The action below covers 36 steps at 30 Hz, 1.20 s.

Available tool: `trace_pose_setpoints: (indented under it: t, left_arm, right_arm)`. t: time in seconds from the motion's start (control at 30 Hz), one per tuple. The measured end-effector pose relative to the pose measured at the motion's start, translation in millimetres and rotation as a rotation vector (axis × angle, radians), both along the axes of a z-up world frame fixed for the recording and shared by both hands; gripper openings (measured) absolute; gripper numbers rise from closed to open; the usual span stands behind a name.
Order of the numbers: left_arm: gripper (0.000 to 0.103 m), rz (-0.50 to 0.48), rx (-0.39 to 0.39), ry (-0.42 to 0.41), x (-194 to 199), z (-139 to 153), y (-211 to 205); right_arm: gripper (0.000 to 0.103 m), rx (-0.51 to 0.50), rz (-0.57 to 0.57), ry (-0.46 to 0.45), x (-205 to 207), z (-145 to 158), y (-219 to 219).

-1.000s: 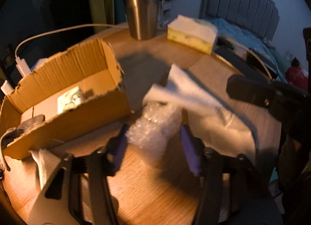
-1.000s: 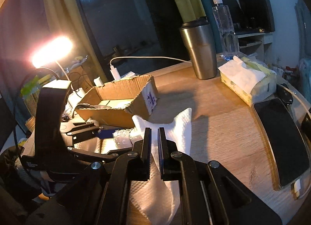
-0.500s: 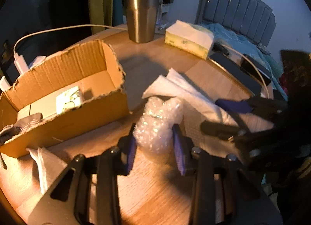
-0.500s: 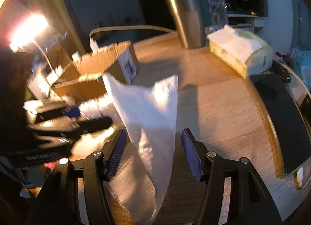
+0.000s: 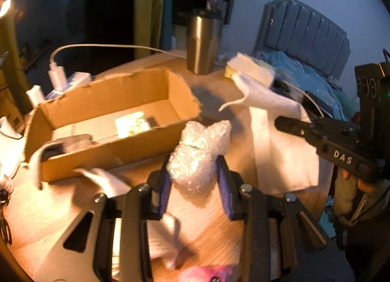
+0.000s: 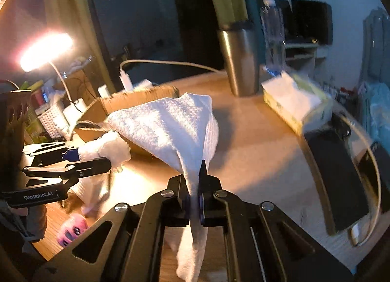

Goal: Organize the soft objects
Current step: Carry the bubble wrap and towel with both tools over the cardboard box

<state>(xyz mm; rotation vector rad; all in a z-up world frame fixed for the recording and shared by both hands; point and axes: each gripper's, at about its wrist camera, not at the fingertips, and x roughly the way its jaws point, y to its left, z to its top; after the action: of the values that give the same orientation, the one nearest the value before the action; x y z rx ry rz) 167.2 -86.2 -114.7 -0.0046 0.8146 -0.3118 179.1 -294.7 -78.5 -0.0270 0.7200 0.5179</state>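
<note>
My left gripper [image 5: 195, 177] is shut on a crumpled wad of clear bubble wrap [image 5: 198, 150], held just above the wooden table beside the open cardboard box [image 5: 109, 121]. My right gripper [image 6: 193, 199] is shut on a white paper towel [image 6: 170, 126], which hangs lifted off the table in a tent shape. In the left wrist view the same towel [image 5: 275, 133] drapes from the right gripper [image 5: 292, 123]. In the right wrist view the left gripper [image 6: 82, 157] shows at the left with the bubble wrap [image 6: 109, 148] in it.
A steel tumbler [image 5: 203, 43], a tissue pack [image 6: 295, 104] and dark phones [image 6: 336, 182] sit at the table's far and right side. More white tissue [image 5: 107, 179] lies before the box. A pink plush toy [image 6: 70, 230] lies near the front edge. A lamp [image 6: 46, 50] glows left.
The left gripper closed on the bubble wrap and lifted it off the table. The right gripper opened around the towel, then clamped shut on it and raised it.
</note>
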Motion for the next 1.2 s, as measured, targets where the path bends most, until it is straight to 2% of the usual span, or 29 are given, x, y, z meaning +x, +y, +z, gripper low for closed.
trace_pose_setpoints:
  t: [0.6,0.8,1.2]
  left_arm:
    - [0.035,0.191,-0.085,-0.187,-35,56,104]
    - [0.035,0.230,-0.104,-0.226,-44,66,126]
    - [0.035,0.256,-0.124,-0.283,-30,72,147]
  right_arm:
    - [0.006,-0.015,0.114,-0.166,-1,66,77]
    - [0.006,-0.026,0.142,-0.193,6,77,96]
    - [0.006,-0.022,0.164,-0.232,29,83,125]
